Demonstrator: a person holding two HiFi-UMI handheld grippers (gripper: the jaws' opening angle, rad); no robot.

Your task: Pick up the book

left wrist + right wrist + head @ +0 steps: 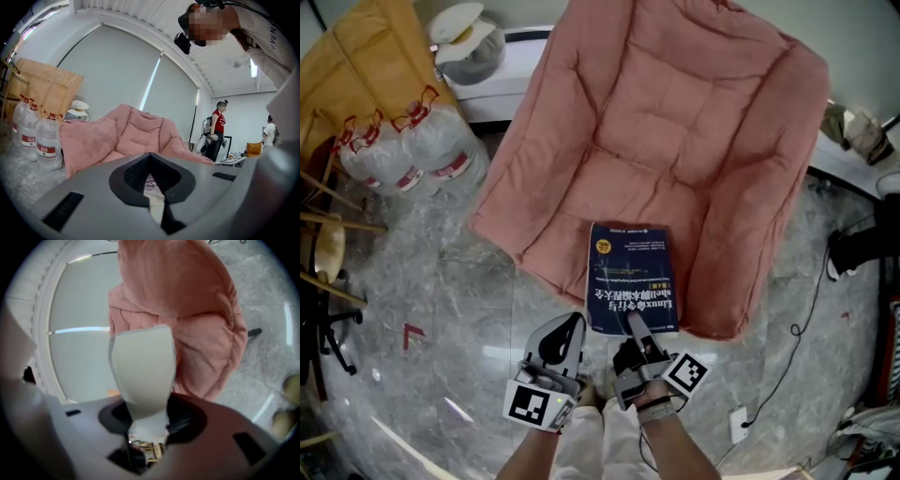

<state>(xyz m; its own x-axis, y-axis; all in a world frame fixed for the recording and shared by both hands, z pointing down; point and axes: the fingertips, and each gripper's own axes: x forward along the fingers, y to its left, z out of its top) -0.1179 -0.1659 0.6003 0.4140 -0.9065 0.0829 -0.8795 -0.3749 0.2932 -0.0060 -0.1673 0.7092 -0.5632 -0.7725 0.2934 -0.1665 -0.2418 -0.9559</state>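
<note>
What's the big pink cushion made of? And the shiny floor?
Cushion: soft quilted fabric, maybe velvety, with a matte look; stitched seams puff it into pads. Floor: looks like polished grey marble or marble-look tile; it is veined and glossy, with light reflections.

The head view looked steeply down on the floor (441, 309) and pink cushion (675, 141). The camera on the left gripper (572, 326) faced level and low toward the cushion's near edge; the right gripper's (634, 326) sat closer, rolled sideways. All three shared the cushion.
</note>
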